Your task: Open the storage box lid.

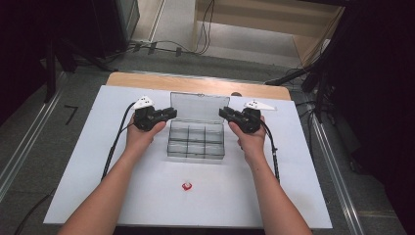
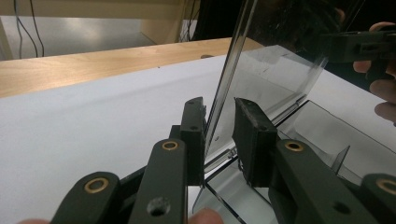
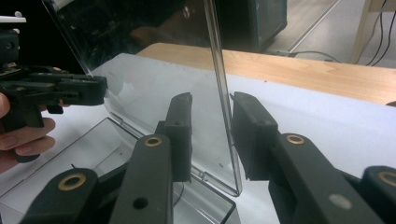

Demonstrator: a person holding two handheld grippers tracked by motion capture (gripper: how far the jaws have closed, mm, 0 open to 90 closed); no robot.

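The clear compartment box [image 1: 196, 141] sits around the middle of the white worktop [image 1: 88, 161], a little toward its far edge, with its lid [image 1: 199, 105] standing upright at the back. My left fingers [image 2: 194, 135] straddle the lid's left edge, parted with a gap on one side, and my right fingers [image 3: 180, 133] straddle its right edge, also parted and not clamped. A small red-and-white piece [image 1: 186, 185] lies nearer the near edge, well apart from the box.

Clear compartment box [image 1: 195, 141] on white mat [image 1: 88, 161]; black grippers; small red-and-white piece [image 1: 186, 185]; light wood table edge [image 1: 195, 84].
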